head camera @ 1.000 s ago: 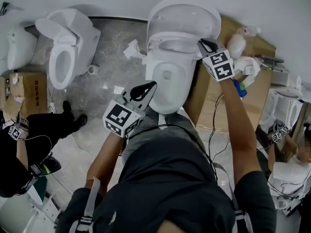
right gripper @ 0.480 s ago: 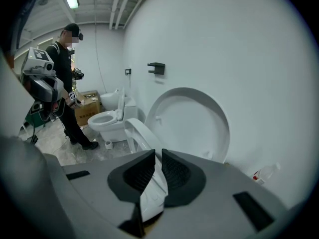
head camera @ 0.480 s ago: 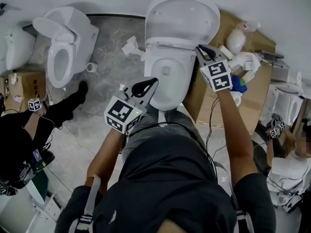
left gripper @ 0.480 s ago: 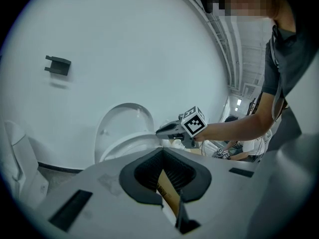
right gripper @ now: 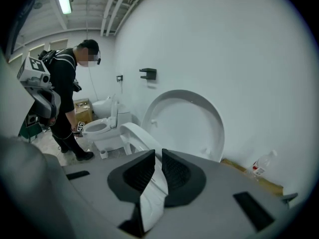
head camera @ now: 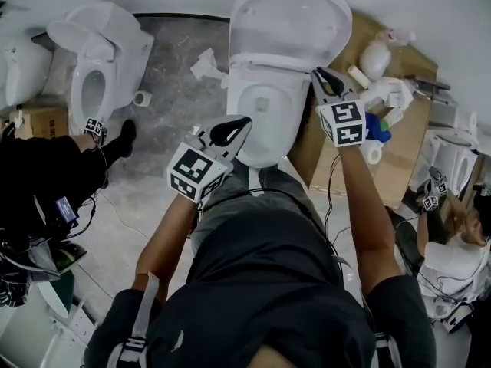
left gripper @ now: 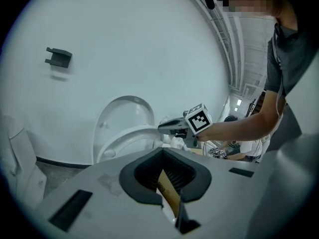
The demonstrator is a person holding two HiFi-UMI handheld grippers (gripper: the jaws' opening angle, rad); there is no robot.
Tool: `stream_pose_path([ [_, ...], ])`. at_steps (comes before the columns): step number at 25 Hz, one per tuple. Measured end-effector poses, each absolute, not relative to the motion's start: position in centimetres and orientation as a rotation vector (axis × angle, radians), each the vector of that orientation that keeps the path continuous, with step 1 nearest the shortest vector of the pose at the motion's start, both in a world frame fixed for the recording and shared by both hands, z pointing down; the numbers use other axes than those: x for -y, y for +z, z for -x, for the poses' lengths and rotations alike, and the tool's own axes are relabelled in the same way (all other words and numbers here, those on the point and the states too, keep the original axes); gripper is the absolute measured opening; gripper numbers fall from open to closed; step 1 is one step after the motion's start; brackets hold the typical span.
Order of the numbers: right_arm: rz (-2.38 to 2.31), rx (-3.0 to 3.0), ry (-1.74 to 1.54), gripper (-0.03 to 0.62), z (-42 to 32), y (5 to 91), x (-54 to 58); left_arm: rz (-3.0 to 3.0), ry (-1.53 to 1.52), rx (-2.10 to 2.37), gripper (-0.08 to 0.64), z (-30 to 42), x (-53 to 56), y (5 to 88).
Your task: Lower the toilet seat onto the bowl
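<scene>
Since a second ago the toilet seat [head camera: 265, 62] has tipped further away from the raised lid [head camera: 288, 18], and the right gripper [head camera: 319, 75] has drifted toward frame centre with it. The left gripper [head camera: 238, 127] has crept up nearer the front of the bowl [head camera: 265, 133].

The seat hangs partway down, at top centre of the head view. Its right edge is pinched between the right gripper's jaws, which the right gripper view shows closed on the white rim. The left gripper's jaws stand apart with nothing between them.

My worry is the thin pinch. If the smooth rim slides out, I judge the seat will drop and slam on the bowl. If I hold on too long, the jaws could get trapped under it. The left gripper near the bowl's front could also be caught.

I can read no brand. The bottle [right gripper: 262, 164] label is too small, and the cubes carry only square markers.
</scene>
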State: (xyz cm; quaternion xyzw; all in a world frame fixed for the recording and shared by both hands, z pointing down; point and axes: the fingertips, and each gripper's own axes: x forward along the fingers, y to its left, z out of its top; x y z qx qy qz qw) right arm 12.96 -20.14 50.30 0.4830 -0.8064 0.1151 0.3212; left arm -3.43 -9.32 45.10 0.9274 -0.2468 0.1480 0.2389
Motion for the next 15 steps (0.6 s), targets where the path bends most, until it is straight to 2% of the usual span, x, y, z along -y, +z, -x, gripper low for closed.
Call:
stream_pose_path([
  [15, -1.489, 2.195, 0.433, 0.044, -13.4, 49.9, 20.6, -2.510, 0.418, 0.613, 0.005, 3.6, 9.3, 47.9],
])
